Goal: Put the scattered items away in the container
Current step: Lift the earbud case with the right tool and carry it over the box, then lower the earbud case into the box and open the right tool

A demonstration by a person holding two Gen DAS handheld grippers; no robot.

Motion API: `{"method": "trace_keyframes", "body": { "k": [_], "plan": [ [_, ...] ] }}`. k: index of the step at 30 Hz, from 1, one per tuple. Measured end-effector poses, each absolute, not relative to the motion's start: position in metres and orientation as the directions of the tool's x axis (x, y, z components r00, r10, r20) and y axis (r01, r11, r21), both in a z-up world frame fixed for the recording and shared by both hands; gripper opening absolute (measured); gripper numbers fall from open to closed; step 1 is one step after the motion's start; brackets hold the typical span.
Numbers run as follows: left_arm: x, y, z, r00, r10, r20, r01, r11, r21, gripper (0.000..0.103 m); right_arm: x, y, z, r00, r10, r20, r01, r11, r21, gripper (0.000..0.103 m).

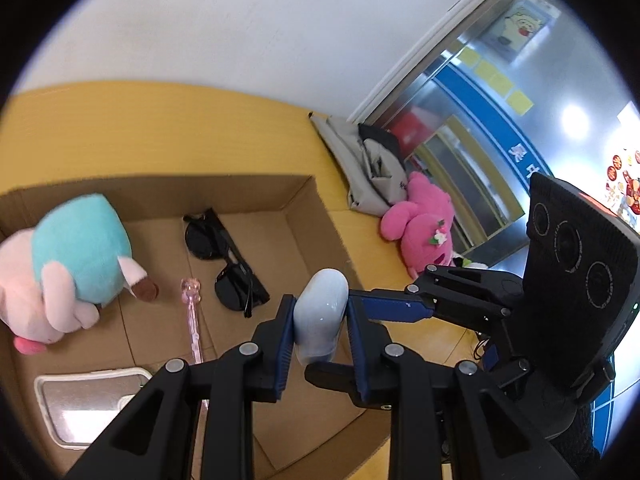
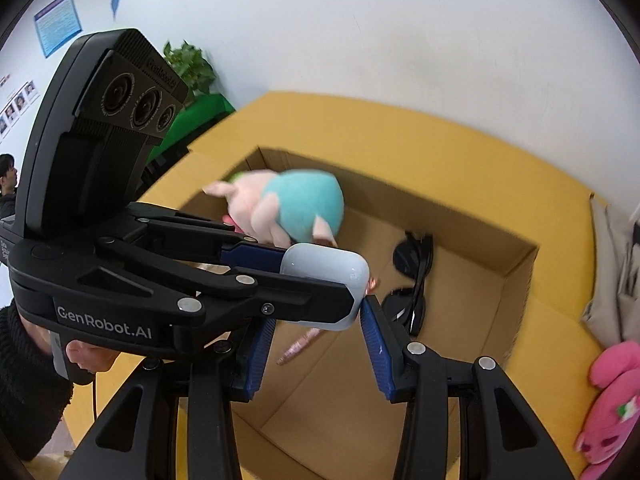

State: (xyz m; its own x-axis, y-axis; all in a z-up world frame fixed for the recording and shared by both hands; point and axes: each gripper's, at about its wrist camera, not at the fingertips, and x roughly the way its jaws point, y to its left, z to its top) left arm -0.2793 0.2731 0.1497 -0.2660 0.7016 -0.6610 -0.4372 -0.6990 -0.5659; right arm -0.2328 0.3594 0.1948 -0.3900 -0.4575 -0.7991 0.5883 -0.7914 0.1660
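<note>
A small white earbud case [image 1: 320,312] hangs above the open cardboard box [image 1: 312,208]. My left gripper [image 1: 320,300] is shut on its flat sides. My right gripper [image 2: 320,312] comes in from the side. One of its pads [image 2: 370,320] is pressed to the case [image 2: 324,276] at the lower right edge, and the other is hidden behind the left gripper [image 2: 320,280]. Inside the box [image 2: 520,264] lie a teal-and-pink plush pig [image 1: 80,248], black sunglasses [image 1: 228,264], a pink pen [image 1: 192,312] and a white-framed flat item [image 1: 80,400].
The box sits on a yellow surface [image 1: 160,120] against a white wall. Outside it, to the right, a pink plush toy [image 1: 420,224] leans on a grey bag [image 1: 368,168]. A hand [image 2: 88,356] grips the left gripper's handle. A person [image 2: 8,176] is far off at the left.
</note>
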Motion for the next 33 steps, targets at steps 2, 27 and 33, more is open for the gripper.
{"method": "trace_keyframes", "body": {
  "k": [2, 27, 33],
  "plan": [
    [-0.283, 0.277, 0.132, -0.248, 0.695, -0.675, -0.422, -0.704, -0.571, 0.024, -0.239, 0.361, 0.175, -0.366, -0.451, -0.814, 0.576, -0.797, 0.182, 0.047],
    [-0.302, 0.299, 0.009, -0.058, 0.641, -0.765, -0.293, -0.744, -0.601, 0.023, -0.267, 0.368, 0.057, -0.183, -0.320, -0.929, 0.442, -0.871, 0.213, 0.045],
    [-0.299, 0.302, 0.009, -0.064, 0.634, -0.770, -0.293, -0.750, -0.593, 0.022, -0.261, 0.366, 0.051, -0.185, -0.291, -0.939, 0.449, -0.875, 0.182, 0.044]
  ]
}}
